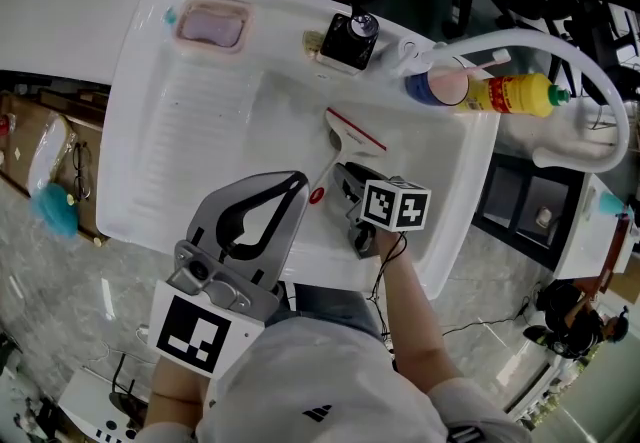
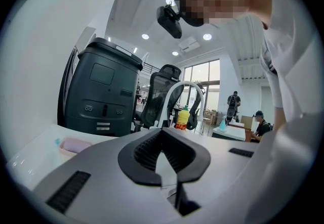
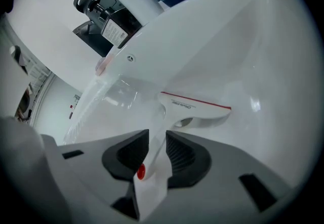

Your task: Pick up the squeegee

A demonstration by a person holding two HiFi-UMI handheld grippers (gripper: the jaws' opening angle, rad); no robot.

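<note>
Squeegee [image 1: 342, 144], seemingly light, stiff, slick white plastic, lies in the sink [image 1: 200, 121] basin with its slim handle [image 3: 161, 121], the likeliest hold, between the right gripper's [image 3: 157, 139] parted jaws; left gripper [image 1: 298, 181] hangs closed on nothing.

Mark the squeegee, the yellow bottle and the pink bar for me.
squeegee [image 3: 201, 111], right gripper view, white head under the red strip
yellow bottle [image 1: 515, 93], head view, middle of its body
pink bar [image 1: 212, 27], head view, its top face

No wording is legible. The squeegee [image 3: 195, 108], mid-frame in the right gripper view, bears tiny unreadable print under its red edge; a white label [image 3: 112, 30] at upper left is blurred.
</note>
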